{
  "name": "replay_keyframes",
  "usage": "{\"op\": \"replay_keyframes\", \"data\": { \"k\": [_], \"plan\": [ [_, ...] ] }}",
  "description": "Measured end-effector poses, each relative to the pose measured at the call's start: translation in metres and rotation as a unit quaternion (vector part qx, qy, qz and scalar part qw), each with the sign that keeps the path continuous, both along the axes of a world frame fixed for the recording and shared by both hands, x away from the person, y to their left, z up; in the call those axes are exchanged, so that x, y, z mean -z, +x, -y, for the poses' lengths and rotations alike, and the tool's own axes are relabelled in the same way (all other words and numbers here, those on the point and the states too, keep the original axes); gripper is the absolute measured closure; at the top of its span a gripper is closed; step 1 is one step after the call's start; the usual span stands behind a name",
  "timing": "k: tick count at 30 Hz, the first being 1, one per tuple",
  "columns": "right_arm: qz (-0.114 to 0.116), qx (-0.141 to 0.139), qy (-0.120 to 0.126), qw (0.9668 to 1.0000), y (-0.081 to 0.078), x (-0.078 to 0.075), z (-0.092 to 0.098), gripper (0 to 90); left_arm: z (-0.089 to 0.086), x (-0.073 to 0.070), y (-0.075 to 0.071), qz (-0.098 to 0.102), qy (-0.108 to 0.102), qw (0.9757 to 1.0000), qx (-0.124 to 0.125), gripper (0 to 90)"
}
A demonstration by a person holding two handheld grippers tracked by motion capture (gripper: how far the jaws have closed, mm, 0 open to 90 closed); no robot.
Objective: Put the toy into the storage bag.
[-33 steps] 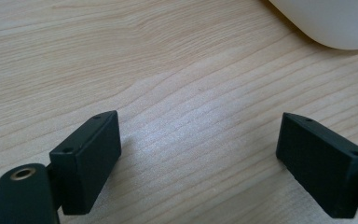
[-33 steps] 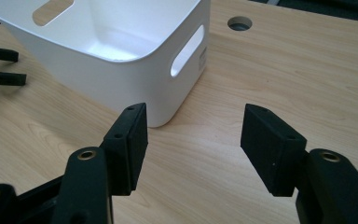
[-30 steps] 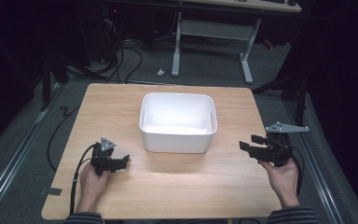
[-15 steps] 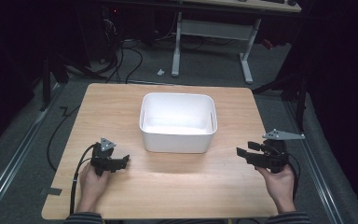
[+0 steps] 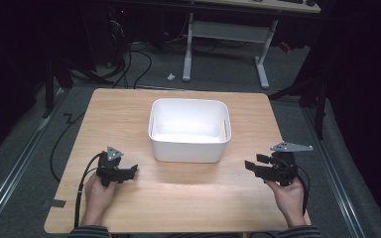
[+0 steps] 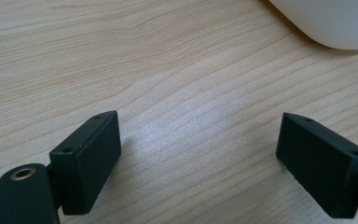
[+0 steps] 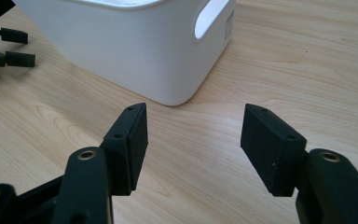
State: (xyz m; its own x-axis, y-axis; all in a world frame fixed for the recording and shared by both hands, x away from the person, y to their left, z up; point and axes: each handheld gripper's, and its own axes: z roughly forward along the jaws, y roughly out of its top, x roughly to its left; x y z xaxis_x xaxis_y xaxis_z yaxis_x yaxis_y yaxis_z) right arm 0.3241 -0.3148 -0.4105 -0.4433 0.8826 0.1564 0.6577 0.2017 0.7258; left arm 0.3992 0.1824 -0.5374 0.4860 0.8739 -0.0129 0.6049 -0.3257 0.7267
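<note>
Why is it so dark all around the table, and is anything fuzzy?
High view: light falls on the table and white bin; the floor beyond stays dim. Left gripper view: the bin's corner is soft, the wood grain sharp. Right gripper view: its nearest black parts blur.

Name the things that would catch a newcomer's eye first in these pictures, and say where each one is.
A white tub stands alone in the middle of the wooden table, and it looks empty. Nearer the person, the left gripper and the right gripper flank it, both open with nothing between their jaws, pointing inward.
</note>
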Motion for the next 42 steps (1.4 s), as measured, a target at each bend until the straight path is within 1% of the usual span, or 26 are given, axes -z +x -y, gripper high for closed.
{"op": "replay_keyframes", "data": {
  "k": [5, 12, 17, 22, 24, 32, 34, 38, 41, 42],
  "plan": [
    [-0.002, -0.004, 0.007, 1.0000, 0.003, 0.008, -0.002, 41.4, 0.000, 0.000, 0.000, 0.000, 0.000, 1.0000, 0.000, 14.0],
    [-0.014, -0.003, 0.015, 0.9998, 0.005, 0.020, -0.004, 41.4, 0.000, 0.000, 0.000, 0.000, 0.000, 1.0000, 0.000, 14.0],
    [-0.017, -0.004, 0.008, 0.9998, 0.007, 0.026, -0.007, 41.3, 0.000, 0.000, 0.000, 0.000, 0.000, 1.0000, 0.000, 14.0],
    [-0.025, -0.004, 0.012, 0.9996, 0.009, 0.035, -0.010, 41.2, 0.000, 0.000, 0.000, 0.000, 0.000, 1.0000, 0.000, 14.0],
    [-0.026, -0.004, 0.008, 0.9996, 0.010, 0.038, -0.011, 41.2, 0.000, 0.000, 0.000, 0.000, 0.000, 1.0000, 0.000, 14.0],
    [-0.034, -0.004, 0.004, 0.9994, 0.013, 0.046, -0.015, 41.1, 0.000, 0.000, 0.000, 0.000, 0.000, 1.0000, 0.000, 14.0],
    [-0.032, -0.003, -0.001, 0.9995, 0.013, 0.048, -0.016, 41.1, 0.000, 0.000, 0.000, 0.000, 0.000, 1.0000, 0.000, 14.0],
    [-0.033, -0.001, 0.000, 0.9994, 0.015, 0.053, -0.016, 41.1, 0.000, 0.000, 0.000, 0.000, 0.000, 1.0000, 0.000, 14.0],
    [-0.042, 0.002, -0.005, 0.9991, 0.016, 0.058, -0.018, 41.1, 0.000, 0.000, 0.000, 0.000, 0.000, 1.0000, 0.000, 14.0],
    [-0.040, 0.000, -0.007, 0.9992, 0.017, 0.059, -0.018, 41.2, 0.000, 0.000, 0.000, 0.000, 0.000, 1.0000, 0.000, 14.0]
  ]
}}
